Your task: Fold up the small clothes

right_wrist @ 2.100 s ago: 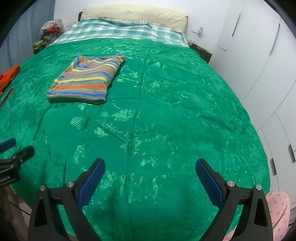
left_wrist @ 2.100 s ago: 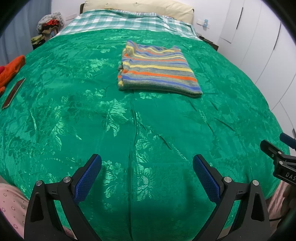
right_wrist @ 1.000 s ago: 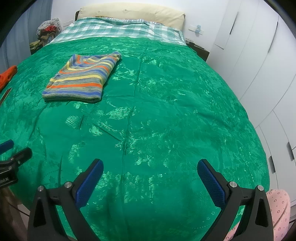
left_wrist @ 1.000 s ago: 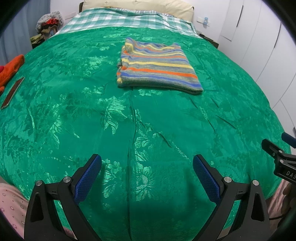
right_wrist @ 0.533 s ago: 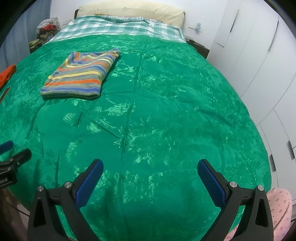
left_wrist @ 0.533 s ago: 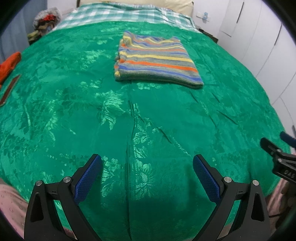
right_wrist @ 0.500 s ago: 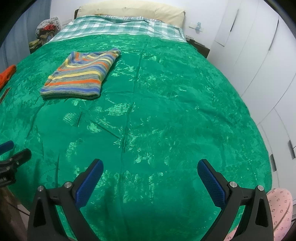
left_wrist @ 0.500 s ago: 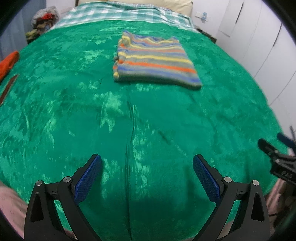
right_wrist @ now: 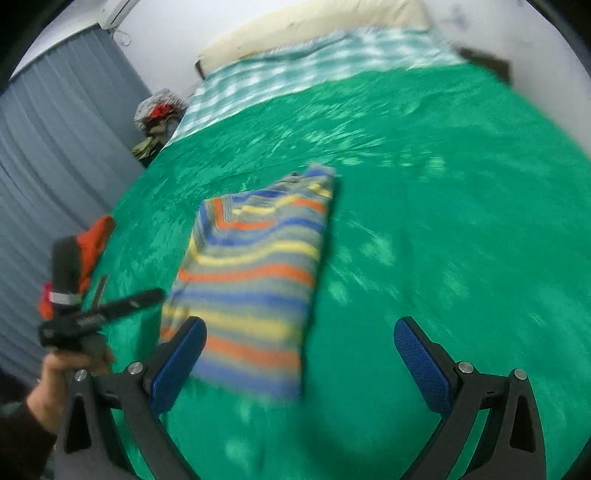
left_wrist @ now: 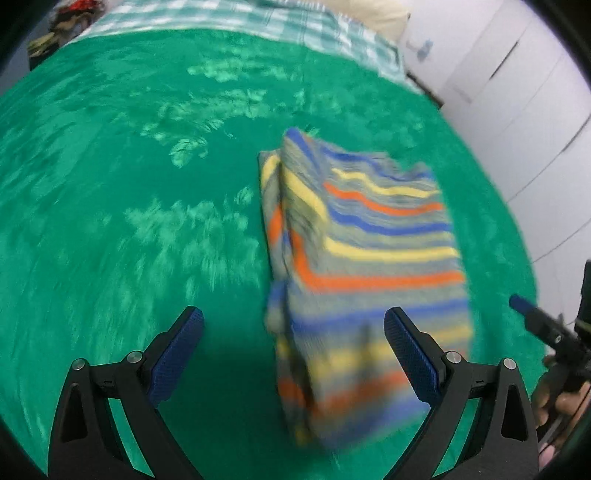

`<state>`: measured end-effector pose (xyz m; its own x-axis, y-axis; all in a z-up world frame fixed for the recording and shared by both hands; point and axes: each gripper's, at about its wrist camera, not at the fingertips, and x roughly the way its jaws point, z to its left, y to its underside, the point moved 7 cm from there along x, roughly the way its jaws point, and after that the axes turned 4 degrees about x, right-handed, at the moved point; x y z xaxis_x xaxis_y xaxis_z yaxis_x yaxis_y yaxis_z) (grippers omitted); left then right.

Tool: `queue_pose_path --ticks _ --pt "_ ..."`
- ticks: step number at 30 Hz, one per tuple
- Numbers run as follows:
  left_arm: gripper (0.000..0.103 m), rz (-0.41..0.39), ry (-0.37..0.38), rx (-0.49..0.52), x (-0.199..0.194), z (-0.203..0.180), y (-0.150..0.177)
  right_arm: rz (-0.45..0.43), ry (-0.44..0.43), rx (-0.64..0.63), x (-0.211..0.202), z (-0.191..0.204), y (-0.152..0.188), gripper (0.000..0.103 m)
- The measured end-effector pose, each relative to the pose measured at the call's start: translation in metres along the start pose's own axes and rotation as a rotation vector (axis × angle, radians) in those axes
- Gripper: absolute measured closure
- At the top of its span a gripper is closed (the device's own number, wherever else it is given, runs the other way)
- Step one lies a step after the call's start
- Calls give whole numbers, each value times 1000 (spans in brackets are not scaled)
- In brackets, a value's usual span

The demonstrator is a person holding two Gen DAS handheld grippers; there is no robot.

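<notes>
A folded striped sweater (left_wrist: 362,251), grey with blue, yellow and orange bands, lies flat on the green bedspread (left_wrist: 129,184). My left gripper (left_wrist: 293,354) is open and empty, its right finger over the sweater's near edge and its left finger over bare bedspread. My right gripper (right_wrist: 299,362) is open and empty, with the sweater (right_wrist: 251,277) reaching its left finger. The left gripper shows at the left of the right wrist view (right_wrist: 110,306); the right gripper shows at the right edge of the left wrist view (left_wrist: 539,325). Both views are motion-blurred.
A checked sheet (right_wrist: 295,66) and a cream pillow (right_wrist: 314,26) lie at the head of the bed. Orange clothing (right_wrist: 92,243) sits at the bed's left edge, by grey curtains (right_wrist: 44,155). White wardrobe doors (left_wrist: 517,92) stand to the right.
Both grippers have moved quickly forward over the bed to the striped sweater, which now fills the near view. Both stay open. The sweater has not moved.
</notes>
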<state>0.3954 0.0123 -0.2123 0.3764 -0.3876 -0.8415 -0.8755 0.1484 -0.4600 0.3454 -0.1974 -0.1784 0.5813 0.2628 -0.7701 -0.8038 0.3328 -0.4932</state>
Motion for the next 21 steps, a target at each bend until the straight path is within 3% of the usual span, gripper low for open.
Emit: queue_pose_path --ticks 4,5,7,8,10,12,14,18,21 --pt "9 50 49 -39 38 6 -20 106 -66 85 76 -8 -24 8" --pt "19 50 51 -30 41 4 -22 131 -87 116 93 -10 -27 10" --pt "57 50 67 7 47 -3 -27 141 -102 148 115 -12 -33 13" --pt "83 61 87 8 51 -7 -29 129 -103 136 121 -9 -37 35" --pt "85 53 28 20 48 -12 -31 152 -107 70 129 4 -39 80" --pt "87 25 -23 54 37 -22 -31 136 -34 -14 124 18 -40 81" --pt "87 -28 -25 74 11 -34 -32 83 -10 -99 102 38 -41 81" --pt "87 -128 -12 119 -60 -60 -31 -2 -45 -171 45 72 -41 81" --pt "87 -145 1 132 -104 -73 -29 -25 -73 -171 9 86 -42 81"
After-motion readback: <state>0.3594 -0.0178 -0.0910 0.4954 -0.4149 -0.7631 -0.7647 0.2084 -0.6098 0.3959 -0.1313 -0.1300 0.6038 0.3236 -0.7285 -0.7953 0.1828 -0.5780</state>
